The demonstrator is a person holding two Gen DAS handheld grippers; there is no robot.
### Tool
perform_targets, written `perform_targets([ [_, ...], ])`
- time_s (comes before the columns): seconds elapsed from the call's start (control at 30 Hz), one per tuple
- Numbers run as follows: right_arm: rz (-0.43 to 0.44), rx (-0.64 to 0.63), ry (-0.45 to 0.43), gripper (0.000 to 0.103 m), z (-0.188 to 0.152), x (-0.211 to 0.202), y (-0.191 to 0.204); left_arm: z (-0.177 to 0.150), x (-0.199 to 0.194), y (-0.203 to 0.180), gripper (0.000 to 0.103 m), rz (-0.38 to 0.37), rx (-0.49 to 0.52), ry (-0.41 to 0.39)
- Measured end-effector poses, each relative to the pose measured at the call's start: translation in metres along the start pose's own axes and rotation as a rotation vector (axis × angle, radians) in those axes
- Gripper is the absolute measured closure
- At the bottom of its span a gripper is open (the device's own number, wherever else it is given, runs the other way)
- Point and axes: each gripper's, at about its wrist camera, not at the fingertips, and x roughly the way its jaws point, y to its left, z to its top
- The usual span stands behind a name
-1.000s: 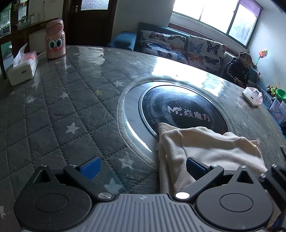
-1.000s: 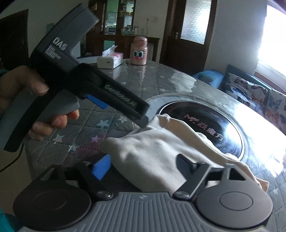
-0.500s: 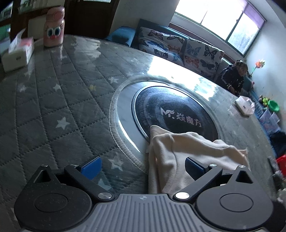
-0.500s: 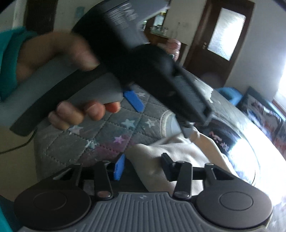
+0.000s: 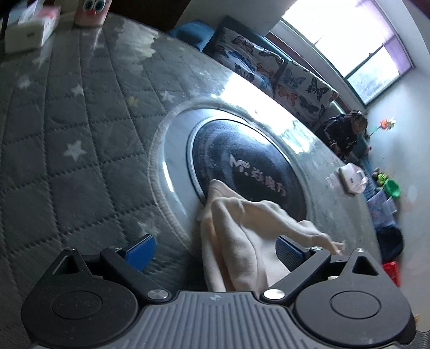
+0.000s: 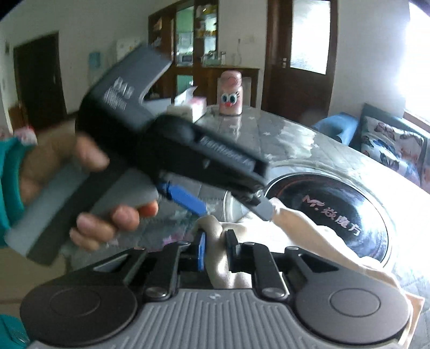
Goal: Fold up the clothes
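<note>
A cream cloth (image 5: pixel 236 233) lies bunched on the round table, partly over the black centre disc (image 5: pixel 250 166). My left gripper (image 5: pixel 215 251) is open and straddles the cloth's near end, with a fold draped over its right finger (image 5: pixel 289 252). In the right wrist view, my right gripper (image 6: pixel 217 248) is shut on a raised fold of the cloth (image 6: pixel 309 233). Just above it is the left gripper (image 6: pixel 225 204), held by a hand (image 6: pixel 107 222), with its blue pad spread away from the other tip.
The table (image 5: pixel 67 166) has a grey quilted star cover under glass. A tissue box (image 5: pixel 29 32) and a pink bottle (image 5: pixel 92 10) stand at its far left edge, and a white item (image 5: pixel 350 180) at its right. A person (image 5: pixel 344 131) sits by the butterfly sofa.
My right gripper has gone from open to shut on the cloth's near fold. The left gripper has tilted and stayed open, and the cloth's right edge has lifted over its right finger.
</note>
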Motion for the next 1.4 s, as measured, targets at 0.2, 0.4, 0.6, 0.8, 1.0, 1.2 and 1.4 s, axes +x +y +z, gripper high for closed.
perform_targets([
  [0.2, 0.045, 0.041, -0.034, 0.09, 0.0, -0.015, -0.016, -0.003, 0.013, 0.002, 0.034, -0.12, -0.124, 0.055],
  [0.4, 0.064, 0.006, -0.018, 0.088, -0.004, -0.01, -0.012, -0.009, 0.023, 0.006, 0.08, -0.148, -0.14, 0.086],
  [0.6, 0.051, 0.056, -0.035, 0.083, -0.015, -0.025, -0.02, -0.008, 0.021, 0.003, 0.084, -0.138, -0.101, 0.084],
  [0.8, -0.096, 0.143, -0.02, 0.079, -0.033, -0.045, -0.062, -0.01, 0.022, -0.003, 0.083, -0.119, -0.055, 0.078],
  [1.0, -0.3, 0.274, 0.019, 0.068, -0.059, -0.055, -0.124, -0.011, 0.023, -0.008, 0.083, -0.103, -0.02, 0.074],
  [1.2, -0.384, 0.397, 0.049, 0.057, -0.082, -0.047, -0.166, -0.011, 0.023, -0.017, 0.083, -0.069, 0.03, 0.068],
  [1.4, -0.373, 0.469, 0.051, 0.055, -0.091, -0.036, -0.179, -0.011, 0.024, -0.021, 0.083, -0.048, 0.058, 0.069],
])
